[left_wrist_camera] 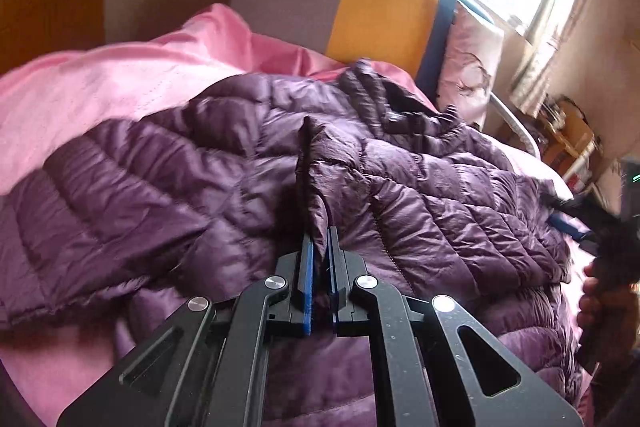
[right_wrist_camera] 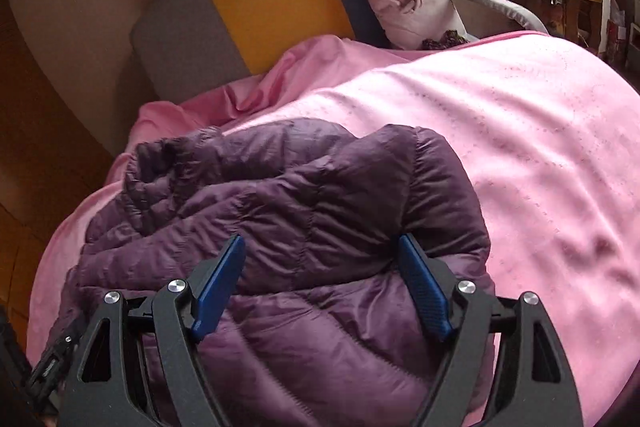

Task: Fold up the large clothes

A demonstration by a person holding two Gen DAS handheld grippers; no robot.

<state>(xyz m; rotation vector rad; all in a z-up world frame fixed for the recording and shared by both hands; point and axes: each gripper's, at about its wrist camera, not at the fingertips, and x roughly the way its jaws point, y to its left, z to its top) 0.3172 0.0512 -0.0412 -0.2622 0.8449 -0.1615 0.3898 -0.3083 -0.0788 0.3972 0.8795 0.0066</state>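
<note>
On the bed (left_wrist_camera: 100, 95), my left gripper (left_wrist_camera: 320, 247) pinches a jacket (left_wrist_camera: 240, 167) ridge toward 12 o'clock; right gripper (right_wrist_camera: 320, 259) jaws spread. Slick fabric may slip free.

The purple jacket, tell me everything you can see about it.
The jacket is a dark purple quilted puffer with a shiny, nylon-like shell stitched into padded channels. It lies crumpled and partly folded on the pink bedspread, with a bunched dark collar or hood toward the headboard. The left gripper is shut on a raised pinch of its fabric. The right gripper is open, its fingers straddling a rounded fold; whether they touch it is unclear. A zipper edge shows near the bottom of the right view.
</note>
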